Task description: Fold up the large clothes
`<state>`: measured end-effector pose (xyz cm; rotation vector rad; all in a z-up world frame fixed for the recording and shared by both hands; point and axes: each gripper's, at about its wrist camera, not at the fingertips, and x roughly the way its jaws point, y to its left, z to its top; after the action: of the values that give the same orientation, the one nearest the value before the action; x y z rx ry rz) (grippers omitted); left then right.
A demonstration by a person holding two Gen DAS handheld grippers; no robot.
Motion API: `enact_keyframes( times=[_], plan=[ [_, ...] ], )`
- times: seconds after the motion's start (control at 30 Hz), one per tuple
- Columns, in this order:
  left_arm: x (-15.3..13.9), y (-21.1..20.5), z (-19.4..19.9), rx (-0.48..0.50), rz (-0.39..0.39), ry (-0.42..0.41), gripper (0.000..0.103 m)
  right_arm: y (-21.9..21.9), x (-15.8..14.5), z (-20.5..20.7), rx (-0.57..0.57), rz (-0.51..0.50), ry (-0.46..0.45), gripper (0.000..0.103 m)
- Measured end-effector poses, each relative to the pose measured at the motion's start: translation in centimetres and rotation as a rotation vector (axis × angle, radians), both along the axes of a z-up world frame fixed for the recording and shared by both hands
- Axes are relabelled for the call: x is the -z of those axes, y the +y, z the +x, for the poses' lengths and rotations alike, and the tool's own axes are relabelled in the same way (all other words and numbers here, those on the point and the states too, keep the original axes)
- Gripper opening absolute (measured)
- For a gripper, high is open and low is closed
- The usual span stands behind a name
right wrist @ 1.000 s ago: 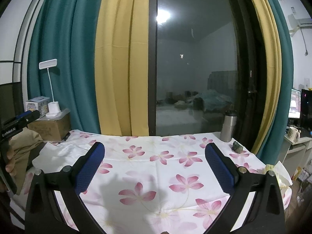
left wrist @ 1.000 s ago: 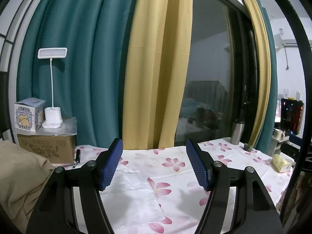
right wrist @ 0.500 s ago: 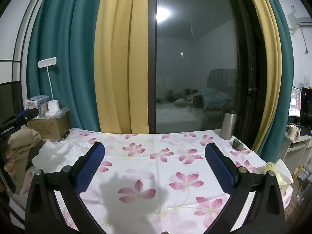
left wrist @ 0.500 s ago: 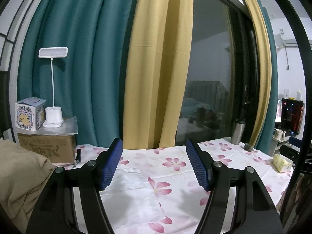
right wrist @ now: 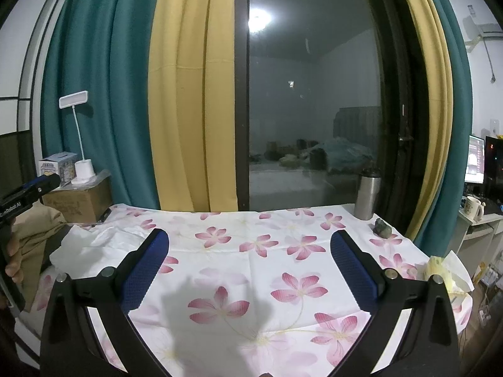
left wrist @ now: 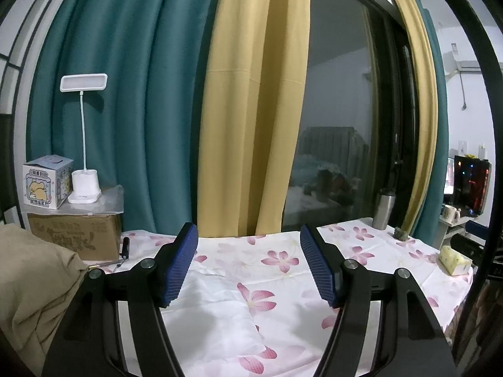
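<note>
my left hand-held gripper (left wrist: 248, 264) wide, empty | my right hand-held gripper (right wrist: 250, 265) wide, empty | tan garment (left wrist: 28, 282) heaped at 9 o'clock, off floral tabletop (right wrist: 267, 251) | white cloth (right wrist: 94, 245) beside it

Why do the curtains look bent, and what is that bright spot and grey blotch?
Both wrist views are fisheye, so the straight curtains bow outward. In the right wrist view the bright spot is a lamp reflected in the dark window glass, and the grey blotch is a shadow on the flowered cloth between the open right tongs.
</note>
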<state>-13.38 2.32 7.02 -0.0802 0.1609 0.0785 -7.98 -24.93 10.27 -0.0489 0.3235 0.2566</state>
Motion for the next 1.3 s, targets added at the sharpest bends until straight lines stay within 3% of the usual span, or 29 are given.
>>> enact_keyframes(
  times=[1.3],
  plan=[
    [-0.04,0.1,0.18,0.009,0.003,0.005,0.071,-0.37,0.31,-0.07,0.004,0.004,0.01,0.101]
  ],
)
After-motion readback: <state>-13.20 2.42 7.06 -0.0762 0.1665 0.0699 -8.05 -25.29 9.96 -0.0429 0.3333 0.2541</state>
